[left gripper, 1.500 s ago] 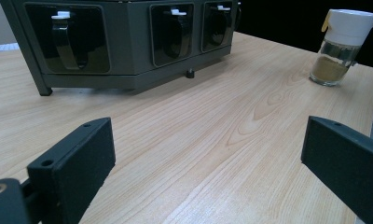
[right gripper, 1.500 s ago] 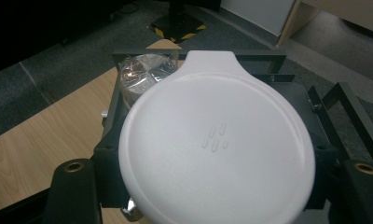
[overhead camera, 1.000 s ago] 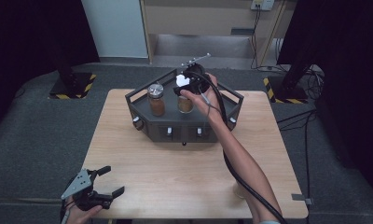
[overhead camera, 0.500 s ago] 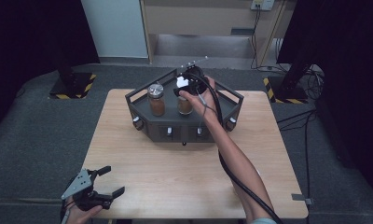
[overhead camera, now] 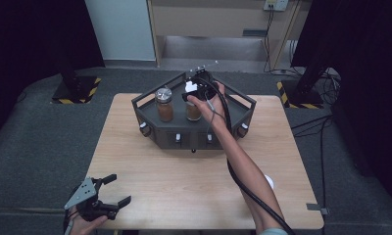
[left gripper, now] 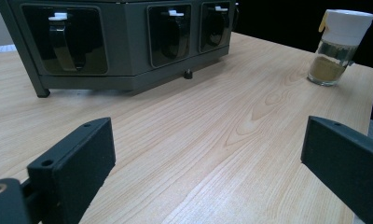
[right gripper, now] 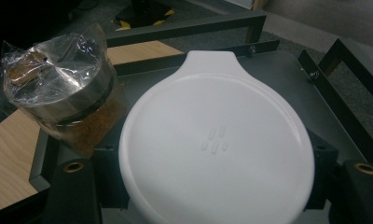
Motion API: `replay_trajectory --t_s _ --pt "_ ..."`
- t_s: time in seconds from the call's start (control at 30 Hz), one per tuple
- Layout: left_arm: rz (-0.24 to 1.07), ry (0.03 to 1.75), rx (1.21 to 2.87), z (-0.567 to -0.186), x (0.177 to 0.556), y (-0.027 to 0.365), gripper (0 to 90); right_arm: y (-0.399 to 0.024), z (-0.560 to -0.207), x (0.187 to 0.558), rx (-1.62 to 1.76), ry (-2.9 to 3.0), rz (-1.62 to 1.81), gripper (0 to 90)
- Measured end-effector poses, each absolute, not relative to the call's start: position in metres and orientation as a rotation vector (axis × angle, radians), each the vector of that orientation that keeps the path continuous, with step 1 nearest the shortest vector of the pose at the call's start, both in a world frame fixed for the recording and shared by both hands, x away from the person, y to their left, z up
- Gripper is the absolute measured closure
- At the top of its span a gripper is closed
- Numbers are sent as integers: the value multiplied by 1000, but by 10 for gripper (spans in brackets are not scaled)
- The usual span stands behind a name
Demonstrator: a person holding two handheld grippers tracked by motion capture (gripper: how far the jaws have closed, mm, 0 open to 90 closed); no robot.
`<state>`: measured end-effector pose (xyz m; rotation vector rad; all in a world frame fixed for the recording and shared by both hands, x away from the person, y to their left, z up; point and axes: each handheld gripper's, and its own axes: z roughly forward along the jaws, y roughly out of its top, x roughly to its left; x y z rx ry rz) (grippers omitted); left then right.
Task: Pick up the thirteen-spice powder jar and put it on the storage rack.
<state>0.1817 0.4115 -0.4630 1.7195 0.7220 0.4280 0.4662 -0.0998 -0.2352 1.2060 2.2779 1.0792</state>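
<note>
Right gripper (overhead camera: 191, 93) pinches the white-lidded jar (right gripper: 216, 149), its glass hidden beneath the lid; left gripper (overhead camera: 113, 190) spread wide over the wooden table (overhead camera: 184, 181).

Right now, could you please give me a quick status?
Right gripper shut on white-lidded jar on rack. Left gripper open, idle. Wrapped jar close beside.

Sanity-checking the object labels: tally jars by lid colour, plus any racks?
White-lid jars: 2
Silver-lid jars: 1
Racks: 1
Total: 4
</note>
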Motion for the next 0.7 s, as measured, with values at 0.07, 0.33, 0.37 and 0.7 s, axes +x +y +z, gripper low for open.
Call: replay_trajectory --t_s 0.07,0.33,0.37,0.7 --pt "428 722 1720 -463 182 411 18 -99 -236 466 1204 2276 1080 304" --pt "428 720 1721 -463 181 411 19 -99 -235 462 1198 2250 1100 245" --pt "428 720 1720 -463 181 412 19 -100 -234 460 1196 2243 1106 233" --pt "429 719 1725 -462 182 411 18 -127 -214 436 1136 2183 1209 88"
